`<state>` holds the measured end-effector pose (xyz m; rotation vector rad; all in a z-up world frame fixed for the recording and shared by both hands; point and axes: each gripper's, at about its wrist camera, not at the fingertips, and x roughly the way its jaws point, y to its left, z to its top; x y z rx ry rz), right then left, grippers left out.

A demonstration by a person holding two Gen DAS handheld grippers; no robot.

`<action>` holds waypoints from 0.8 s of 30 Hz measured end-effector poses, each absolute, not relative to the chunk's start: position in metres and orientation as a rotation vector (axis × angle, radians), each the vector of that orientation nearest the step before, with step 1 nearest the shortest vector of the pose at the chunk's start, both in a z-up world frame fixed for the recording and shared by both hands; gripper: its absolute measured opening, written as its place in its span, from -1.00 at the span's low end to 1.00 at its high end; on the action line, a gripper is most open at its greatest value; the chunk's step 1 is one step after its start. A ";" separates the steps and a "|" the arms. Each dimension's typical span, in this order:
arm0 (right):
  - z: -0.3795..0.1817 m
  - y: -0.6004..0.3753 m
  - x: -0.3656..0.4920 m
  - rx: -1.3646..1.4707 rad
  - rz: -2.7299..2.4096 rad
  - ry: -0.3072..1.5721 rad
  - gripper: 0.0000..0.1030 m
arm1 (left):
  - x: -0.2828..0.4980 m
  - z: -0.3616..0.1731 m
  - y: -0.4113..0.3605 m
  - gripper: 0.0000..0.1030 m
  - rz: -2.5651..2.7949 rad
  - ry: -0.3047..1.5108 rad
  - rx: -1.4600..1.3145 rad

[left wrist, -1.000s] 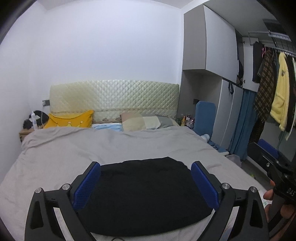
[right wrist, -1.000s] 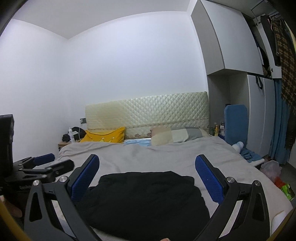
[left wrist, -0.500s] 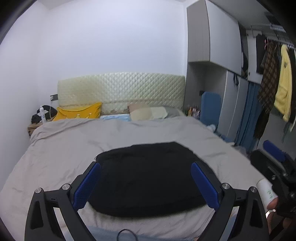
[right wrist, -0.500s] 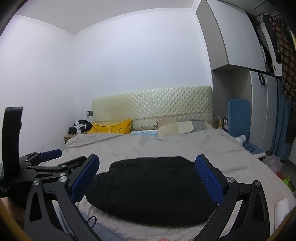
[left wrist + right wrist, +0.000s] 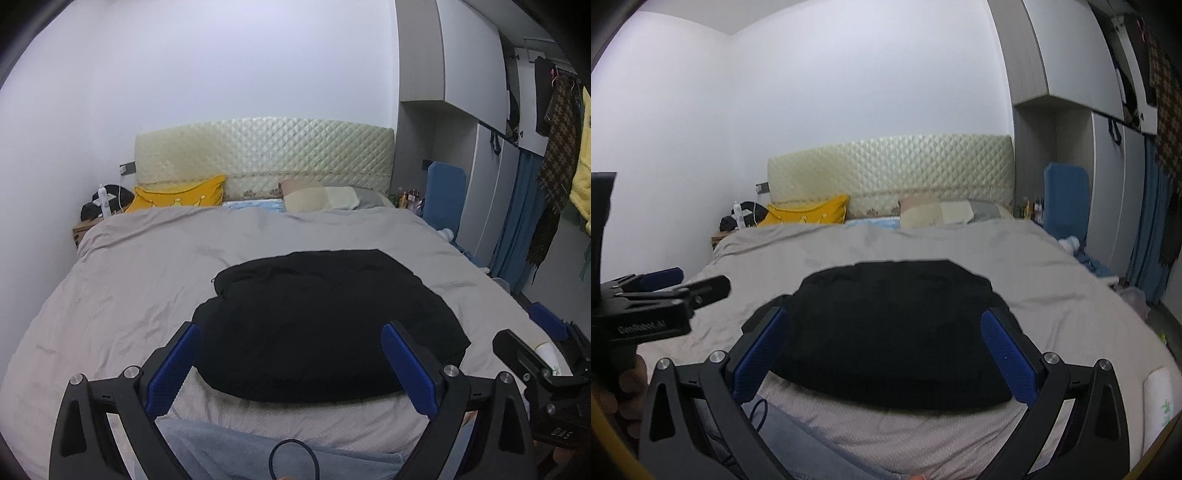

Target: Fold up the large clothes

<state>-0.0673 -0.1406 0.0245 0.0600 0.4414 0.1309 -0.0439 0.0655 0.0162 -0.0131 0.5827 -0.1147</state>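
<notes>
both tongs, left [image 5: 290, 363] and right [image 5: 886, 356], spread, empty, above bed [image 5: 122, 288]. black garment [image 5: 325, 325] ahead betw fingers, looks folded. rec: pinch near corners evenly, both sides.

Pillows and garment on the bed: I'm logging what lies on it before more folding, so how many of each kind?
Yellow pillow: 1
Beige and grey patchwork pillow: 1
Black garment, bundled on the grey bedcover: 1
Total: 3 things. Both the left gripper and the right gripper are open and hold nothing.
</notes>
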 end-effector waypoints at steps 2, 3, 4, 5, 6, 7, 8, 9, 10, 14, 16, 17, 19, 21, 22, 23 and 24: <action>0.016 -0.141 -0.064 0.066 0.130 0.467 1.00 | -0.041 0.011 0.066 0.92 -0.110 0.595 -0.011; 0.013 -0.141 -0.062 0.065 0.126 0.476 1.00 | -0.039 0.009 0.065 0.92 -0.109 0.600 -0.008; 0.011 -0.141 -0.061 0.065 0.125 0.481 1.00 | -0.037 0.006 0.066 0.92 -0.108 0.606 -0.007; 0.011 -0.141 -0.061 0.065 0.126 0.484 1.00 | -0.036 0.004 0.066 0.92 -0.108 0.610 -0.008; 0.010 -0.141 -0.060 0.063 0.124 0.486 1.00 | -0.035 0.003 0.066 0.92 -0.107 0.613 -0.008; 0.010 -0.141 -0.060 0.063 0.121 0.487 1.00 | -0.033 0.001 0.065 0.92 -0.104 0.617 -0.008; 0.010 -0.142 -0.060 0.063 0.118 0.487 1.00 | -0.033 0.000 0.065 0.92 -0.102 0.620 -0.006; 0.009 -0.143 -0.060 0.065 0.116 0.488 1.00 | -0.032 -0.001 0.065 0.92 -0.100 0.623 -0.004; 0.010 -0.144 -0.061 0.068 0.114 0.488 1.00 | -0.030 -0.003 0.065 0.92 -0.100 0.629 -0.002; 0.010 -0.144 -0.062 0.077 0.105 0.485 1.00 | -0.029 -0.005 0.064 0.92 -0.107 0.640 -0.002; 0.011 -0.144 -0.064 0.078 0.107 0.480 1.00 | -0.032 -0.002 0.065 0.92 -0.115 0.628 0.000; 0.012 -0.143 -0.064 0.076 0.104 0.478 1.00 | -0.032 -0.002 0.063 0.92 -0.114 0.625 0.009; 0.013 -0.142 -0.064 0.072 0.104 0.477 1.00 | -0.031 -0.005 0.062 0.92 -0.112 0.642 0.021; 0.011 -0.141 -0.065 0.071 0.109 0.479 1.00 | -0.030 -0.006 0.062 0.92 -0.117 0.648 0.012; 0.011 -0.141 -0.065 0.071 0.106 0.481 1.00 | -0.029 -0.007 0.062 0.92 -0.114 0.650 0.012; 0.011 -0.141 -0.065 0.072 0.105 0.482 1.00 | -0.029 -0.007 0.061 0.92 -0.111 0.651 0.014; 0.010 -0.141 -0.065 0.074 0.104 0.484 1.00 | -0.029 -0.007 0.061 0.92 -0.111 0.651 0.015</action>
